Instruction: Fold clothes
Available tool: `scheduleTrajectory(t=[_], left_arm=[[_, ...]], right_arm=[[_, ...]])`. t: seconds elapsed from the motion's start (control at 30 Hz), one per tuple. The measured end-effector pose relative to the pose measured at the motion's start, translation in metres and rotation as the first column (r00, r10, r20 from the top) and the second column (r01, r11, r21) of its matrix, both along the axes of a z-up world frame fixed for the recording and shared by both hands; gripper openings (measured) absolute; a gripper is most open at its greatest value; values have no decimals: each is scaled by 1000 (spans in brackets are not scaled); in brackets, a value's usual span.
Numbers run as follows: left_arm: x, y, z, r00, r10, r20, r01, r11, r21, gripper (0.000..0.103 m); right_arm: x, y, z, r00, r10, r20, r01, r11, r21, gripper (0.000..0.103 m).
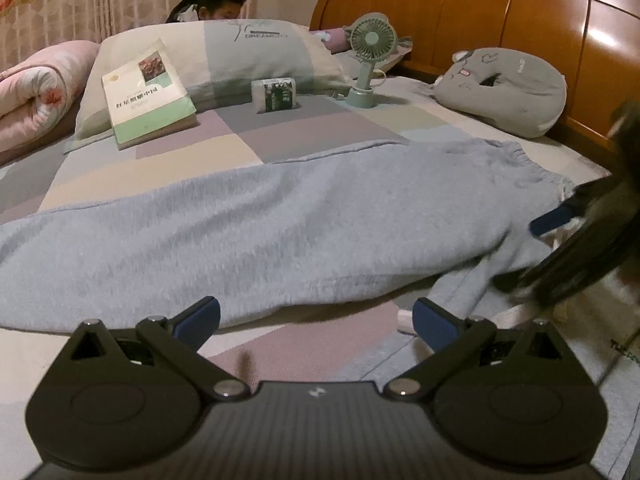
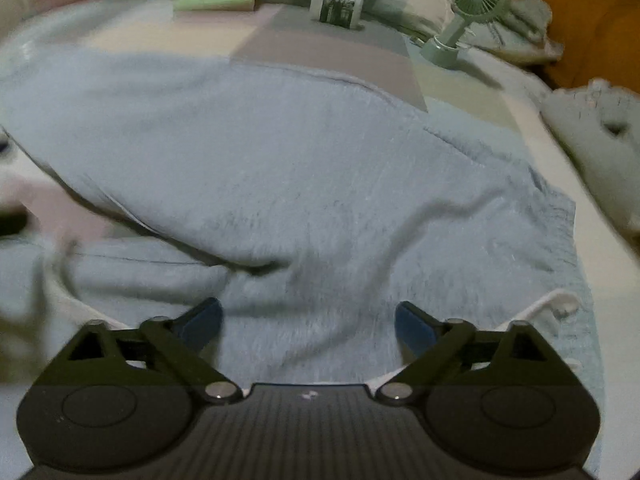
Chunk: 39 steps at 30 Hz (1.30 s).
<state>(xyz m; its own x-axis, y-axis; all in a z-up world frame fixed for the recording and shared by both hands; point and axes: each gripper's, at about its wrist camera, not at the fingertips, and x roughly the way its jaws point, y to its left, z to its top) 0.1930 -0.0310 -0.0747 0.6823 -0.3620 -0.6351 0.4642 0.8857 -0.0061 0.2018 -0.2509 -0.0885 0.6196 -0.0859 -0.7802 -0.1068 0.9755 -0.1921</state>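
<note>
On the bed [image 1: 224, 148], from the left wrist view, light blue sweatpants [image 1: 240, 232] lie stretched across the patchwork sheet, waistband end toward the right, and one leg looks folded over the other, so I'd guess the lengthwise fold is done. The left hand-held gripper [image 1: 316, 322] hovers at the near edge with both blue pads spread wide and nothing between them. The right hand-held gripper [image 1: 576, 236] shows at the right edge, blurry, near the waistband. Stuff is parked further back out of the way: a book [image 1: 148, 96] leaning on a pillow [image 1: 240, 60] that reads "DREAM..." (rest is too soft to read), a small tissue pack [image 1: 276, 95], a green desk fan [image 1: 370, 60], a grey cushion [image 1: 504, 88] by the wooden headboard [image 1: 520, 20], and a pink quilt [image 1: 36, 88] rolled up at the left. A person [image 1: 220, 2] sits behind the pillow. The book cover has Chinese characters I can't make out.

Over the waist area, the right wrist view is motion-smeared. The right hand-held gripper [image 2: 310, 326] has its jaws fully apart over the sweatpants [image 2: 300, 184], gripping nothing. A white drawstring [image 2: 552, 306] pokes out to the right. Probably lining up for the next grab.
</note>
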Motion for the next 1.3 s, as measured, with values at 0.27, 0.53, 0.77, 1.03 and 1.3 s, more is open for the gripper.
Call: scheduleTrajectory(t=[0.27, 0.53, 0.77, 1.03, 1.3], left_arm=[[3, 1, 0, 1000, -8, -22, 8, 1000, -18, 102], [21, 8, -19, 966, -61, -251, 14, 983, -186, 101], [56, -8, -31, 932, -108, -347, -18, 940, -341, 102], [73, -56, -11, 927, -253, -278, 71, 844, -531, 102], [73, -47, 17, 942, -270, -200, 88, 773, -628, 102]], right_arm=[[-34, 3, 4, 999, -32, -20, 32, 999, -19, 103], [-76, 15, 20, 995, 55, 79, -58, 997, 45, 103], [-88, 7, 23, 985, 68, 159, -94, 982, 161, 103], [-89, -6, 24, 976, 125, 180, -170, 951, 259, 103], [-58, 6, 17, 952, 249, 181, -296, 899, 322, 103]])
